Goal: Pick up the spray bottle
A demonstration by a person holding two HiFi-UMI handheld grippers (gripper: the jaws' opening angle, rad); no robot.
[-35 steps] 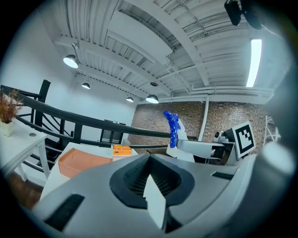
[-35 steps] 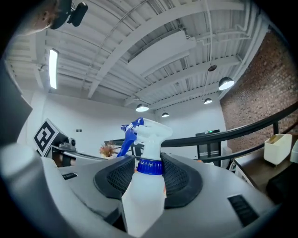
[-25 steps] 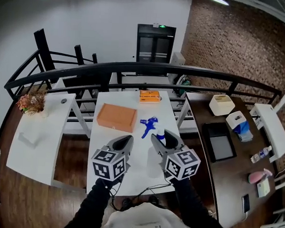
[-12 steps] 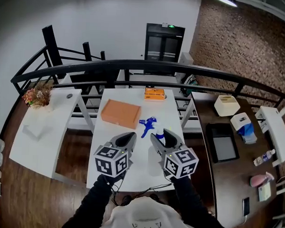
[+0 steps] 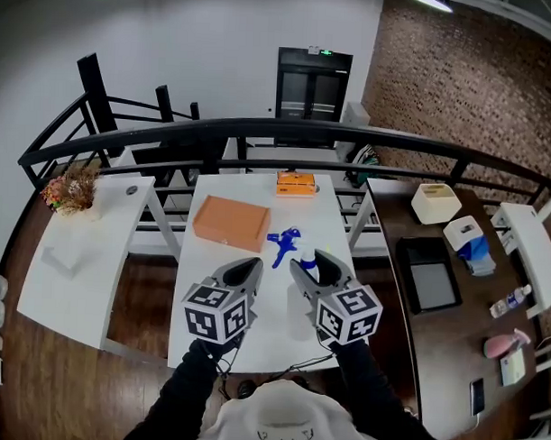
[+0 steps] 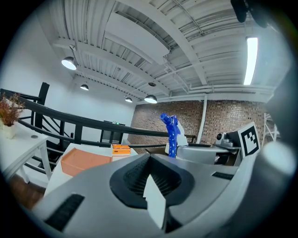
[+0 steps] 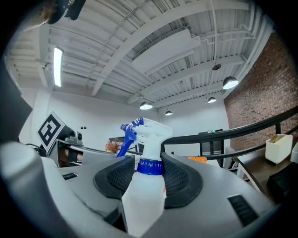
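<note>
The spray bottle [image 7: 145,186] is white with a blue collar and a blue trigger head [image 5: 283,244]. It stands upright between the dark ribbed pads of my right gripper [image 7: 149,162], which is shut on its neck and shoulder. In the head view the right gripper [image 5: 308,263] is over the middle of the white table [image 5: 253,336]. Whether the bottle's base touches the table is hidden. My left gripper [image 5: 248,267] hangs beside it to the left, jaws closed together with nothing between them [image 6: 150,173]. In the left gripper view the bottle's blue head [image 6: 171,134] rises just right of the jaws.
A flat orange box [image 5: 227,222] lies on the table's far left part, and a small orange box [image 5: 295,183] at its far edge. A black railing [image 5: 288,129] runs behind. A white side table [image 5: 76,253] stands left, a dark table [image 5: 452,329] with white containers right.
Both grippers and the bottle keep their places; only the head view has shifted slightly.
</note>
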